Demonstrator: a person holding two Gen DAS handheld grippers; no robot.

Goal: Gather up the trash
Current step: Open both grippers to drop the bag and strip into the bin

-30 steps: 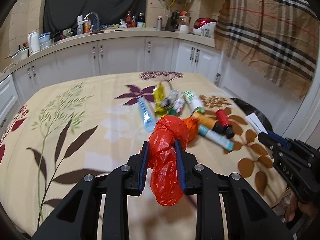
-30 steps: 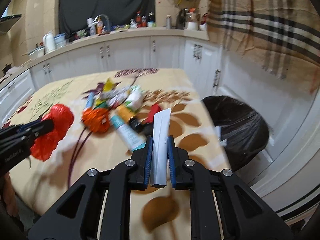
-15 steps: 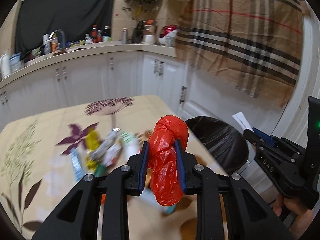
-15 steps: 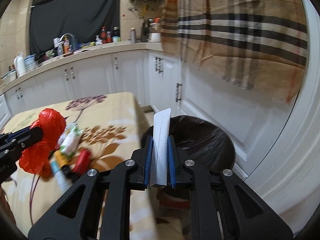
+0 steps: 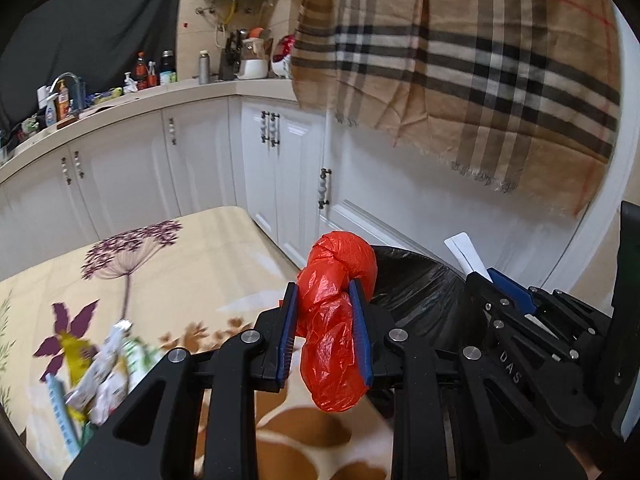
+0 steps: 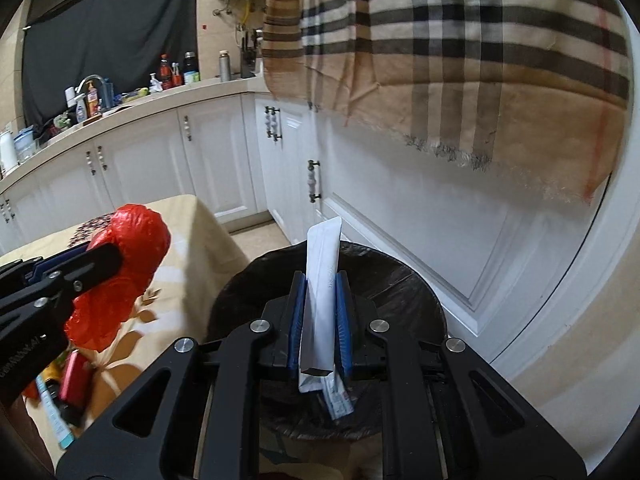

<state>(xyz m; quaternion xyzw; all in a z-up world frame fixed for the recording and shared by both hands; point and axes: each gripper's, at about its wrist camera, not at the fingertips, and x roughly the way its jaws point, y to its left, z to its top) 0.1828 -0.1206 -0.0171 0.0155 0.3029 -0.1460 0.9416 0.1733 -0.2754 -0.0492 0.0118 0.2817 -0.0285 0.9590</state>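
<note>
Your left tongs are clamped on a crumpled red plastic bag, its knotted top poking past the blue pads and its lower end hanging loose beneath them. Behind the bag, at two o'clock, the black-lined trash bin shows only in part, its near rim hidden by the tongs' frame. Your right tongs are pinched tight on a flat white tube, which stands upright between the pads directly over the bin's open mouth. A small printed packet lies inside the liner at six o'clock, half covered by the tube's lower end. The bench, under a floral cloth, ends in a corner at eleven o'clock from the bin, with bare floor between it and the white cabinets. Leftover trash on the cloth at eight o'clock is smeared by blur; a yellow wrapper and pale packets can be made out, little more. A plaid cloth hangs across the upper right, covering whatever is behind it. The bin sits close against the white panelled wall at three o'clock.
</note>
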